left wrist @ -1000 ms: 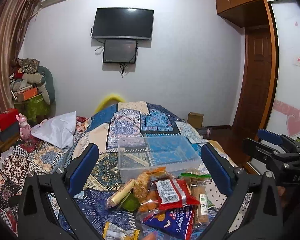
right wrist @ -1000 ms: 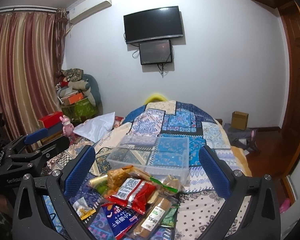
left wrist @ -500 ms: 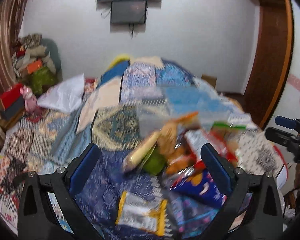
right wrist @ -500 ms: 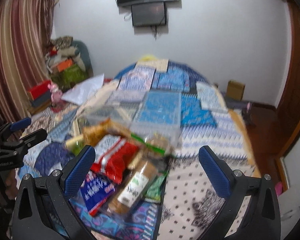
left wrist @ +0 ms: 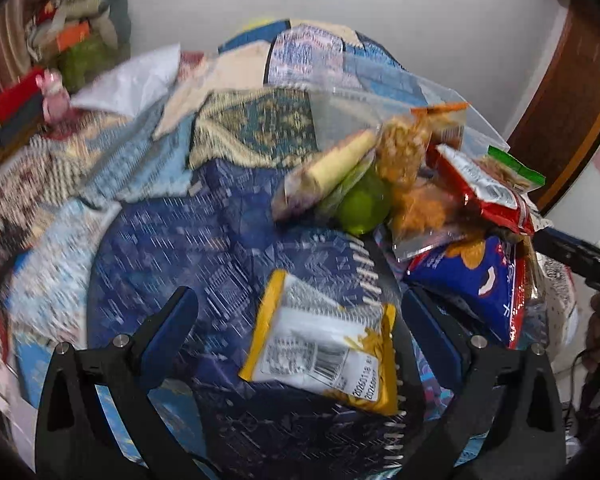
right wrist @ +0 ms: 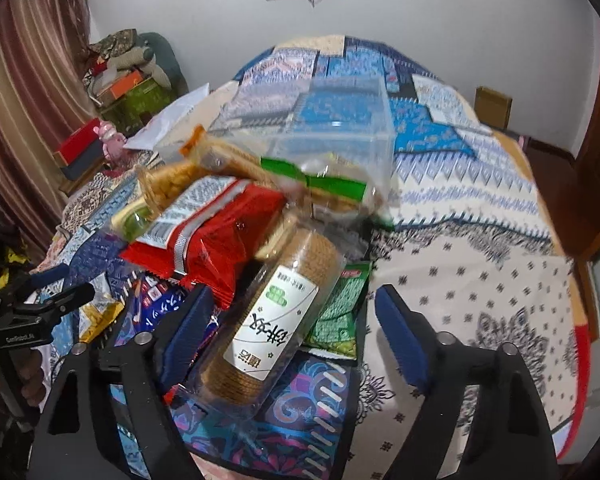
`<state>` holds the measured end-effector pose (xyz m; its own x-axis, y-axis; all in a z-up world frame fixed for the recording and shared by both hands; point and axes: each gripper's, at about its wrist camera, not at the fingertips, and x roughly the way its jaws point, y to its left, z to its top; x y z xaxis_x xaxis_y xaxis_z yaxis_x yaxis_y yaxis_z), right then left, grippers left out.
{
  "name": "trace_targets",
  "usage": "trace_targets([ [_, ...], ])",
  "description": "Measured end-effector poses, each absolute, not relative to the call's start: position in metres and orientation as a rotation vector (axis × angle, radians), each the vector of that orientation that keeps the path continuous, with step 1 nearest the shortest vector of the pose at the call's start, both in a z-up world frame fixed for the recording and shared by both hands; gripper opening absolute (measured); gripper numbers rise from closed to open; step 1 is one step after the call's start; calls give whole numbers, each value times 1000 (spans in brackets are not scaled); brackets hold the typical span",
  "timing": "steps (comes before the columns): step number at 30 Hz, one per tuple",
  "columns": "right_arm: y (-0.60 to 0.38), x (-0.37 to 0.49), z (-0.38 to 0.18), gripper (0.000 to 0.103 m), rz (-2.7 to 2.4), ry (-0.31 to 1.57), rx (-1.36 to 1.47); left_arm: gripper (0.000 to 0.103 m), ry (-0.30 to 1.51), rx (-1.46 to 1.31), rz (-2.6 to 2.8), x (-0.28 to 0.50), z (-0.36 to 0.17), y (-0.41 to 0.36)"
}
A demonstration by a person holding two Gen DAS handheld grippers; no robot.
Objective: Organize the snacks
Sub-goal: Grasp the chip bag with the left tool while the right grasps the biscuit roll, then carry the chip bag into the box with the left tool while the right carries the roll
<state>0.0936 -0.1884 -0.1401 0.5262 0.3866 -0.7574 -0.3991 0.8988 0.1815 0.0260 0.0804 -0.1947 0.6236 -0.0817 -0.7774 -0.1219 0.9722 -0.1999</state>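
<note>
A heap of snack packs lies on the patterned bedspread. My left gripper (left wrist: 300, 324) is open, its fingers on either side of a yellow-and-white packet (left wrist: 320, 344) lying flat. My right gripper (right wrist: 292, 320) is open around a clear sleeve of round brown biscuits (right wrist: 268, 320). A red bag (right wrist: 216, 232), a blue chip bag (left wrist: 476, 276), a green ball (left wrist: 364, 204) and a green packet (right wrist: 340, 308) lie in the heap. A clear plastic box (right wrist: 340, 120) stands just behind the heap.
A white pillow (left wrist: 136, 80) lies at the far left of the bed. Piled boxes and clothes (right wrist: 128, 76) stand by the curtain. A cardboard box (right wrist: 494, 106) sits on the floor at right. The bed's right half (right wrist: 480, 260) holds only the spread.
Both grippers have tilted down and moved in close over the snack heap. The left now straddles the yellow packet and the right straddles the biscuit sleeve. Jaws stayed open.
</note>
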Motion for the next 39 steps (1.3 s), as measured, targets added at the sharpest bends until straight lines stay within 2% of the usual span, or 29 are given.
trace_targets([
  [2, -185, 95, -145, 77, 480, 915, -3, 103, 926, -244, 14, 28, -202, 77],
  [5, -182, 98, -150, 65, 497, 939, -6, 103, 951, -217, -6, 29, -208, 66],
  [11, -178, 101, -157, 62, 511, 951, 6, 103, 968, -211, -19, 31, -223, 57],
  [13, -178, 102, -158, 58, 521, 950, 10, 95, 957, -209, -19, 29, -221, 59],
  [15, -179, 102, -158, 55, 519, 945, 12, 79, 948, -202, -31, 28, -219, 61],
  [21, -189, 107, -158, 46, 525, 943, 83, 59, 948, -196, -22, 27, -211, 69],
  [27, -192, 101, -150, 38, 509, 915, 60, 58, 894, -167, 1, 20, -191, 68],
  [39, -217, 85, -110, 37, 493, 789, 98, 58, 710, -151, -24, 29, -122, 59],
])
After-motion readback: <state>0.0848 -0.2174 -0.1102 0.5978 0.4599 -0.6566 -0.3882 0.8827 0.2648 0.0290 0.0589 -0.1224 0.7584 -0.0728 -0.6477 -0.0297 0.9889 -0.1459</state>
